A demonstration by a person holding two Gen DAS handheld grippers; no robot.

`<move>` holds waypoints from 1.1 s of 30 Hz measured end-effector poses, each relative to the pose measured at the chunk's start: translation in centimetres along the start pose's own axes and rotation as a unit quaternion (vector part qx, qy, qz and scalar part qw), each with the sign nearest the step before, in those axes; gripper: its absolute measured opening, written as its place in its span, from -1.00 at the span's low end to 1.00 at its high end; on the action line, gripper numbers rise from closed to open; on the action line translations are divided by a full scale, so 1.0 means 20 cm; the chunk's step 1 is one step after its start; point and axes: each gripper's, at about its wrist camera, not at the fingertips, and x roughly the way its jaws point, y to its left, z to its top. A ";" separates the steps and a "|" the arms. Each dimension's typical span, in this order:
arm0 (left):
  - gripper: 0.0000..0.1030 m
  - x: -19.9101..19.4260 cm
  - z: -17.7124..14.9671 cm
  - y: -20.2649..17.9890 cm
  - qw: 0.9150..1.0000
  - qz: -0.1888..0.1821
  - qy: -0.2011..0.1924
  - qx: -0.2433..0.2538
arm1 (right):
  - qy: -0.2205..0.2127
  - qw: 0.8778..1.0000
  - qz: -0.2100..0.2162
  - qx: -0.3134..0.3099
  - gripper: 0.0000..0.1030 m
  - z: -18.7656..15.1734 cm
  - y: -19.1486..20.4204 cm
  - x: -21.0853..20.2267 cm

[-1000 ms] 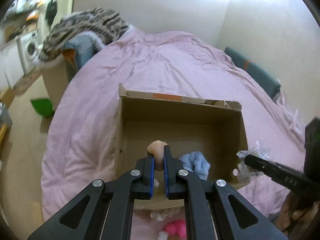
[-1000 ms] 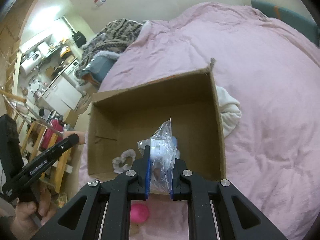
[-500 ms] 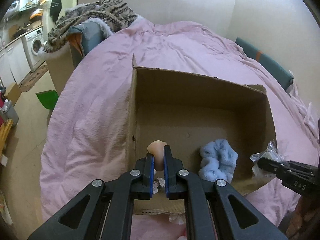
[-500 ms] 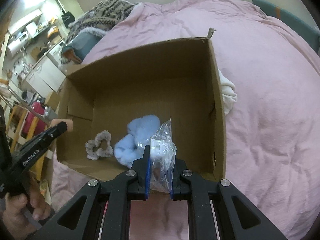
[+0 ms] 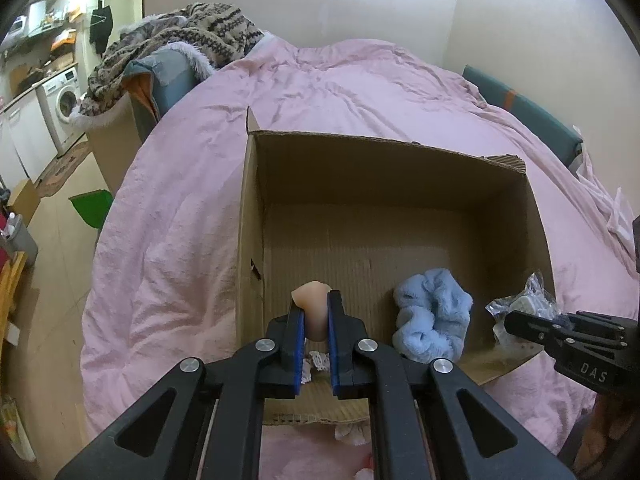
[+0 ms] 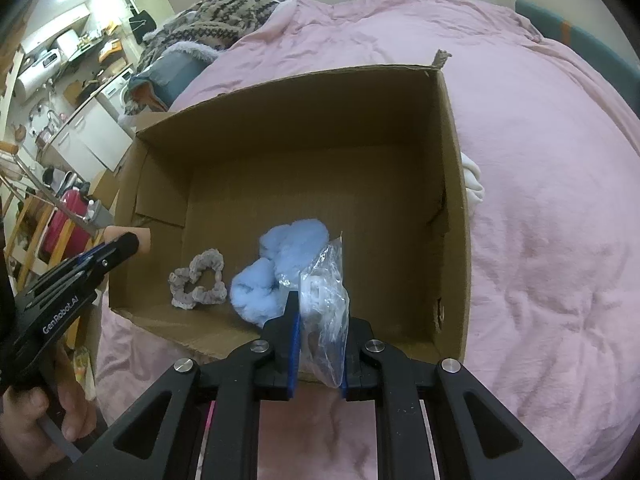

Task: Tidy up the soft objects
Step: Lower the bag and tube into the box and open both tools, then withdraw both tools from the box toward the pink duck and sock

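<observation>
An open cardboard box [image 5: 360,168] [image 6: 452,160] stands on a pink bed cover. My left gripper [image 5: 315,308] is shut on a small peach-coloured soft piece [image 5: 311,304] over the box's near left corner; it also shows at the left in the right wrist view, left gripper [image 6: 132,242]. My right gripper [image 6: 318,312] is shut on a clear plastic bag [image 6: 324,292] holding something white, over the box's near edge; from the left wrist view the right gripper [image 5: 510,320] and the bag [image 5: 524,304] sit at the right. A fluffy blue scrunchie [image 5: 432,316] [image 6: 276,272] and a grey scrunchie [image 6: 198,278] lie inside.
The pink bed cover [image 5: 180,240] [image 6: 560,240] spreads all round the box. A white cloth [image 6: 474,184] lies against the box's right wall. Patterned blankets [image 5: 180,40] are piled at the bed's far left. A washing machine [image 5: 64,104] and a green bin [image 5: 92,208] stand on the floor.
Both grippers have sunk toward the box with their loads, so the box looms larger. The blue scrunchie and the grey one have come into fuller view.
</observation>
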 end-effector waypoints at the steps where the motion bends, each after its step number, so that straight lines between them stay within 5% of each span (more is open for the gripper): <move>1: -0.81 0.00 0.00 0.00 1.000 0.000 0.001 0.000 | -0.001 1.000 0.000 -0.001 -0.70 0.00 0.00 0.00; 15: -0.65 0.00 -0.02 -0.06 1.000 -0.007 0.004 0.024 | -0.002 1.000 0.009 -0.003 -0.67 0.01 0.01 0.00; 17: -0.24 -0.01 -0.03 -0.06 1.000 -0.005 0.001 0.022 | -0.004 1.000 0.008 0.002 -0.51 0.01 0.00 0.00; 19: -0.06 -0.03 -0.03 -0.06 1.000 -0.004 -0.008 0.020 | -0.010 1.000 0.006 0.008 -0.29 0.01 -0.01 -0.01; 22: 0.16 -0.05 -0.02 -0.06 1.000 -0.011 -0.015 0.019 | -0.032 0.999 -0.003 0.017 0.46 0.02 -0.02 -0.05; 25: 0.39 -0.08 -0.01 -0.04 1.000 0.001 -0.027 0.011 | -0.055 0.998 -0.008 0.019 0.47 0.03 -0.02 -0.10; 33: 0.39 -0.11 0.00 -0.02 1.000 0.002 -0.022 0.001 | -0.057 0.998 -0.007 0.014 0.47 0.02 0.00 -0.12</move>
